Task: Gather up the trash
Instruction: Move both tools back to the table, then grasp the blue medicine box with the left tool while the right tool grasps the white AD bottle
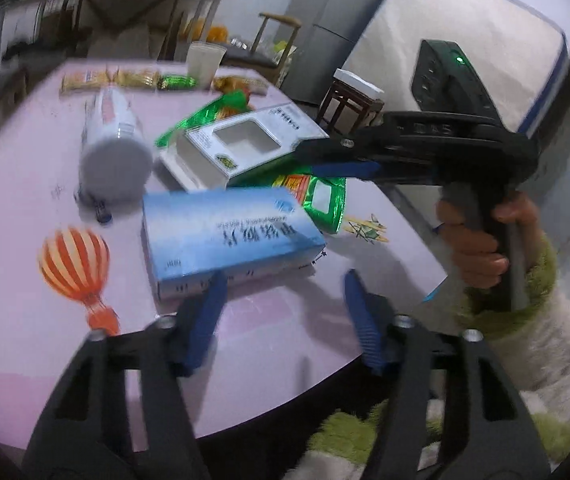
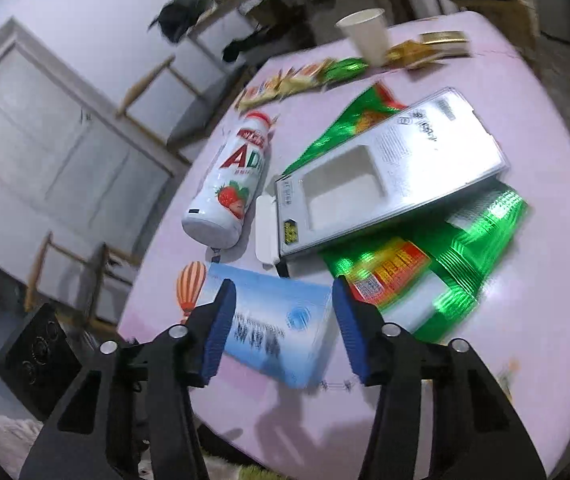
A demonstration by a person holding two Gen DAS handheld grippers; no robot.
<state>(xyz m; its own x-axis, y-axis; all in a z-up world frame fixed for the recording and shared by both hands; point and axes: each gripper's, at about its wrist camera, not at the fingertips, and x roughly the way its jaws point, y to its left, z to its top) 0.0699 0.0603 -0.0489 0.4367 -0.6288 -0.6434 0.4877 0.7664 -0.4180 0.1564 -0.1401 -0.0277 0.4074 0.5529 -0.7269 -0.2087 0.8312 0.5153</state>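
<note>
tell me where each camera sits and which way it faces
Left wrist: on the left hand-held gripper, looking down across the pink table at the blue box; the right hand shows.
Right wrist: on the right hand-held gripper, looking down at the same blue box; no hand shows.
Shared: blue box, white bottle, paper cup.

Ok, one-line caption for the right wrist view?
Right gripper, jaws apart, above a blue box beside a strawberry drink bottle, white carton and green wrappers.
</note>
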